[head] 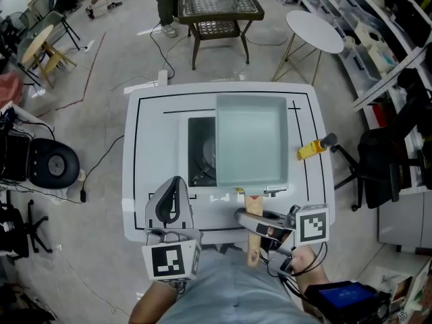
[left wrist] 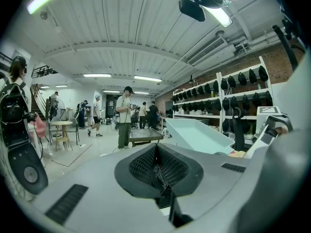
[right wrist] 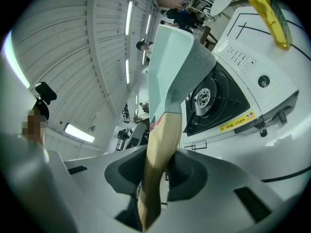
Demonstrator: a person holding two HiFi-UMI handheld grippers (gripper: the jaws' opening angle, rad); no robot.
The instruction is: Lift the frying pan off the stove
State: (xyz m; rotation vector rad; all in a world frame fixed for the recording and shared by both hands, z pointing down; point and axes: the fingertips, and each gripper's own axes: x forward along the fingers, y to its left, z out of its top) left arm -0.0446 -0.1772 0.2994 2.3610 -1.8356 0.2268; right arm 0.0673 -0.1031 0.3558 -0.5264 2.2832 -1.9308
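A pale mint rectangular frying pan (head: 251, 140) with a wooden handle (head: 254, 231) hangs over the right part of the black portable stove (head: 201, 150) on the white table (head: 145, 123). My right gripper (head: 253, 219) is shut on the handle near the table's front edge. In the right gripper view the handle (right wrist: 158, 159) runs between the jaws, the pan (right wrist: 170, 57) is raised, and the stove's burner (right wrist: 206, 98) lies bare beside it. My left gripper (head: 169, 204) is shut on nothing at the front left, left of the pan (left wrist: 194, 135).
A yellow tool with a grey handle (head: 312, 147) lies on the table's right side, close to the pan. Beyond the table stand a wicker side table (head: 219, 5) and a round white table (head: 314, 31). A black chair (head: 378, 160) is at the right.
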